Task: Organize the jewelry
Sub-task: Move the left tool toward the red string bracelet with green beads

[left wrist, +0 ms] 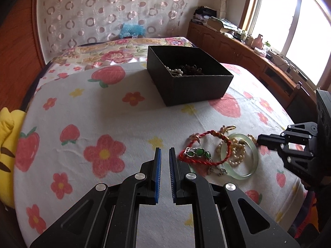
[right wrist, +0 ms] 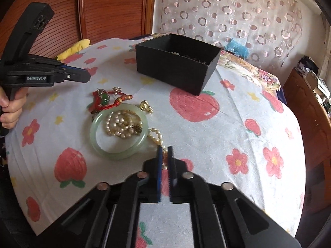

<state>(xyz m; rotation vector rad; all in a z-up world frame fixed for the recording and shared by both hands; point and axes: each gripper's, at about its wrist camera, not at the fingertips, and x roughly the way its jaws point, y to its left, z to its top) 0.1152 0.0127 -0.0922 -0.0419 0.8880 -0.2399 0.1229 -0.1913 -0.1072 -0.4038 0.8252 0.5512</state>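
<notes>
Left wrist view: the left gripper at lower centre is clenched on nothing, just left of a red cord bracelet. A green bangle rings a pearl strand. A black box sits upper centre.

Right wrist view: the right gripper at lower centre grasps the pearl strand trailing over the bangle. The box stands above on the flowered cloth.

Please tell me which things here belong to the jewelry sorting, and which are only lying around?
Belong to the job:
black box
jade bangle
pearl strand
red cord bracelet
green stone bracelet
gold clasp
right gripper, shut on pearls

Lying about:
yellow plush toy
blue bag
</notes>
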